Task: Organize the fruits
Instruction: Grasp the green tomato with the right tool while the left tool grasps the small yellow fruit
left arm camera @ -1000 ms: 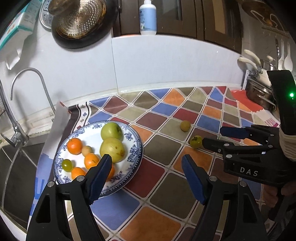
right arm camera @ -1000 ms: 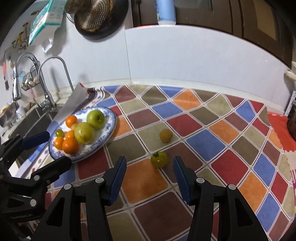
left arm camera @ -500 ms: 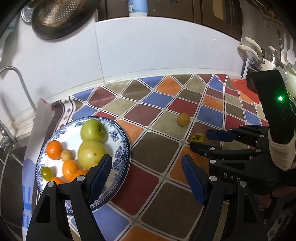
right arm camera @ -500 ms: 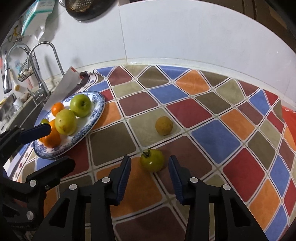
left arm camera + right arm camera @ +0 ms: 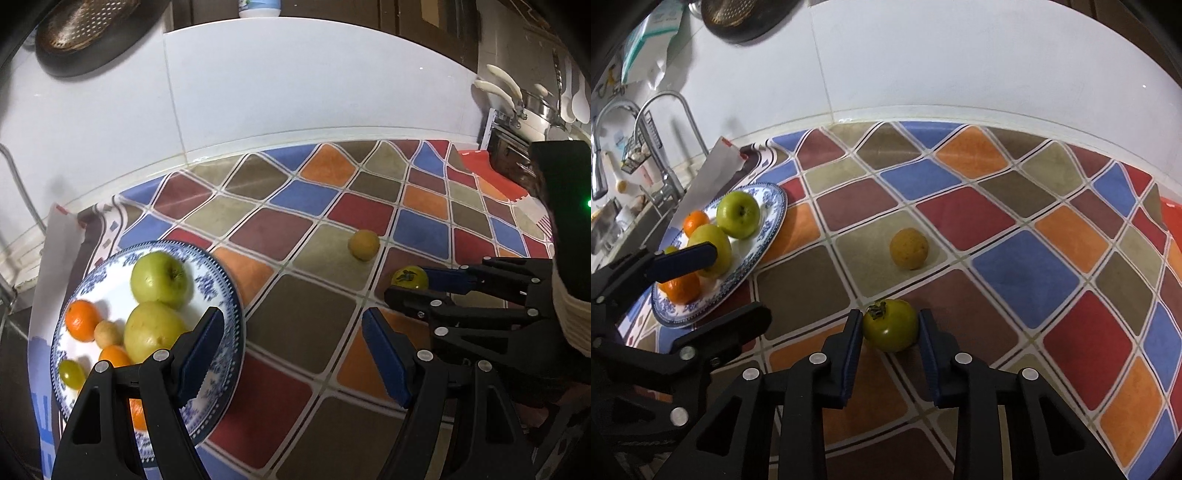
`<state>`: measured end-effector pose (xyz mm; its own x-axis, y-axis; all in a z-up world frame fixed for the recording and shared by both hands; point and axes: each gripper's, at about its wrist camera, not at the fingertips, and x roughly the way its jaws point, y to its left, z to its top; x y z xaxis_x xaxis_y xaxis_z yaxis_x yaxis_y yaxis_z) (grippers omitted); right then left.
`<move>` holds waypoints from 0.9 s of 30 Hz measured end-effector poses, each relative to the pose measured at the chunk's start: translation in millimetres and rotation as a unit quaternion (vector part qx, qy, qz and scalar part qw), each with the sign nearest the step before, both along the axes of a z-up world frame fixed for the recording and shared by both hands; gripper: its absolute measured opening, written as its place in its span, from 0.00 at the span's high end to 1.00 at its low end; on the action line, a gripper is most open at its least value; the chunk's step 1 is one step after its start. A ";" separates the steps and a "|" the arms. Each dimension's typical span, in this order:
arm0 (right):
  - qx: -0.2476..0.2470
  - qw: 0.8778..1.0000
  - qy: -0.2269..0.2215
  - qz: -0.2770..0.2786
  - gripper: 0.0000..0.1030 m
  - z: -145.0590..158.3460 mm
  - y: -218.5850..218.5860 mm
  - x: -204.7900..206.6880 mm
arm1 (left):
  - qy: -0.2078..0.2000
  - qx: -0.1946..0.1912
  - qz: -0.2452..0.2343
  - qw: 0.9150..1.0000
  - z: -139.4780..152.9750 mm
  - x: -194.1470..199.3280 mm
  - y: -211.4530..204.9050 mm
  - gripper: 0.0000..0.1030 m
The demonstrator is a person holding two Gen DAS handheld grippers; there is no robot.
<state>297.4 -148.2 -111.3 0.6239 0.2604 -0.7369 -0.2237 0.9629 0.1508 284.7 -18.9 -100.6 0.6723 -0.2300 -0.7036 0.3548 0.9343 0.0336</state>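
A green tomato (image 5: 891,325) lies on the tiled counter mat between the blue pads of my right gripper (image 5: 890,328), whose jaws have closed in against its sides. It also shows in the left wrist view (image 5: 409,277), with the right gripper (image 5: 406,286) around it. A small yellow fruit (image 5: 908,248) (image 5: 364,244) lies loose just beyond it. A blue-and-white plate (image 5: 229,295) (image 5: 775,218) at the left holds two green apples (image 5: 159,278), oranges (image 5: 81,319) and small fruits. My left gripper (image 5: 291,350) is open and empty, hovering by the plate's right edge.
A sink with a faucet (image 5: 661,122) lies left of the plate. A white tiled wall (image 5: 295,92) bounds the counter at the back. Pots and utensils (image 5: 524,110) stand at the far right. A pan (image 5: 746,18) hangs on the wall.
My right gripper has moved forward and down over the green tomato and its jaws have narrowed onto it. My left gripper has drifted right and closer to the counter.
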 end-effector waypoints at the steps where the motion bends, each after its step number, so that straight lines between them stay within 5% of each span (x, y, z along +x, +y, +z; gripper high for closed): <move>1: 0.000 1.000 -0.002 -0.004 0.70 1.3 -1.9 -0.2 | 0.000 0.000 -0.005 1.000 0.4 2.3 -3.0 0.26; 13: 0.001 0.997 -0.021 -0.068 0.70 12.5 -47.7 3.9 | 0.017 -0.002 -0.071 0.997 -3.3 38.0 -48.7 0.36; 27: 0.014 0.995 -0.020 -0.099 0.70 6.2 -73.0 13.1 | 0.053 0.011 -0.107 0.993 -24.2 76.0 -86.9 0.63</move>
<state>310.5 -221.2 -105.1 0.6944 0.1488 -0.7041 -0.0361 0.9844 0.1725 360.7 -105.8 -124.8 0.5314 -0.3443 -0.7740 0.5483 0.8363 0.0045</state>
